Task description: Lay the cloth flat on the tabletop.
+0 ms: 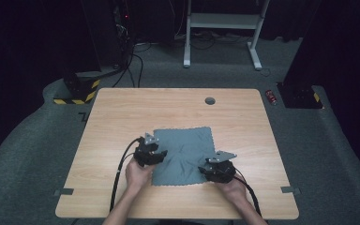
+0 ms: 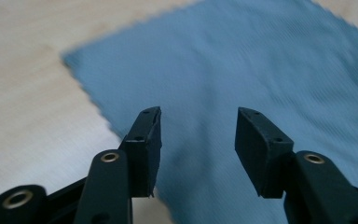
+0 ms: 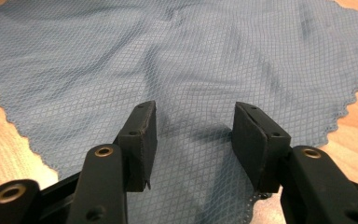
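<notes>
While the person's hands come in from the near edge of the table (image 1: 112,112), a grey-blue cloth (image 1: 183,152) lies spread on the wood between and under the two grippers. At the left, the left gripper (image 1: 151,153) sits over the cloth's left border, held in the left hand (image 1: 138,174), with its cable looping back toward the person. In the left gripper view its jaws stand apart with a clear gap, holding nothing; the cloth (image 2: 242,79) lies below and ahead of them, its scalloped left border passing just outside the left jaw, bare wood beyond that. The view is too blurred to tell whether the jaw tips touch the fabric.

In the middle, the cloth shows a few soft wrinkles.

At the right, the right gripper (image 1: 216,167) rests over the cloth's near right corner, held in the right hand (image 1: 234,188). In the right gripper view its jaws are likewise spread and hold nothing; the diamond-patterned cloth (image 3: 182,60) runs between them and ahead, and its wavy edge passes just outside the right jaw.
</notes>
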